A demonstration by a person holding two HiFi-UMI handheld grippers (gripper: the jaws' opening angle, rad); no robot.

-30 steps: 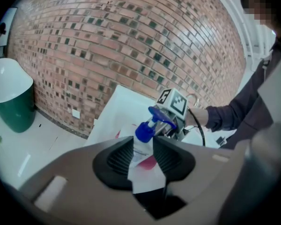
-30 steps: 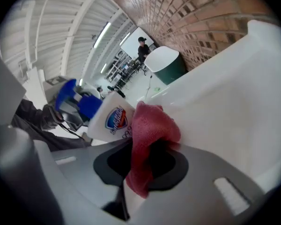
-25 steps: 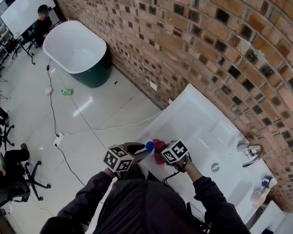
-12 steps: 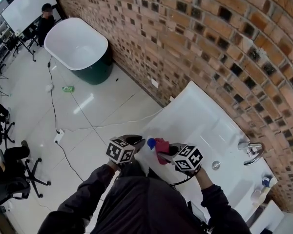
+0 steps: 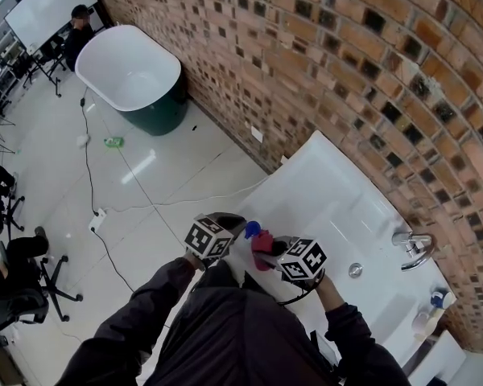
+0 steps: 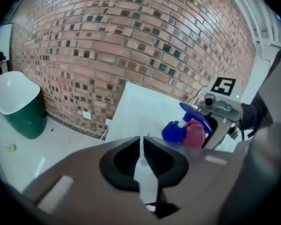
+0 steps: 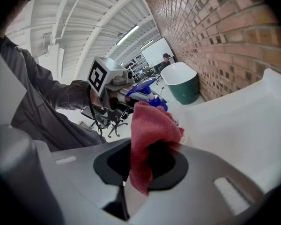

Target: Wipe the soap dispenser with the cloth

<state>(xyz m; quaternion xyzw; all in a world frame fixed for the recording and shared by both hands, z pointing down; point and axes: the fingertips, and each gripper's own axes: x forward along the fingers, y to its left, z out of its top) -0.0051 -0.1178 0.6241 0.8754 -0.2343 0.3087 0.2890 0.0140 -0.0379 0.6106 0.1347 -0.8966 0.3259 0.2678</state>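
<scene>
left gripper (image 6: 141, 146): jaws have just closed, pressed together with only a pale sliver between; the blue-pumped soap dispenser (image 6: 175, 131) is just past their tips, at the white washbasin (image 5: 330, 203)'s near corner. right gripper (image 7: 147, 146) pinches the red cloth (image 7: 152, 123), which touches the pump

We log the cloth (image 7: 152, 125) as red, napped like terry, matt, in soft folds. The soap dispenser (image 6: 175, 131) shows a blue pump head of smooth moulded plastic with a slight sheen; its body is too hidden for us to judge. The shell of the right gripper (image 7: 143, 156) is smooth matt grey plastic. The washbasin (image 5: 338, 207) is white, smooth and glossy. The tap (image 5: 414, 252) is polished bright metal. The brick wall (image 5: 322, 71) is rough and matt, with coarse joints. We record the floor (image 5: 105, 191) as pale, smooth and glossy, carrying light reflections. The bathtub (image 5: 129, 75) is smooth white inside, dark green outside.
</scene>
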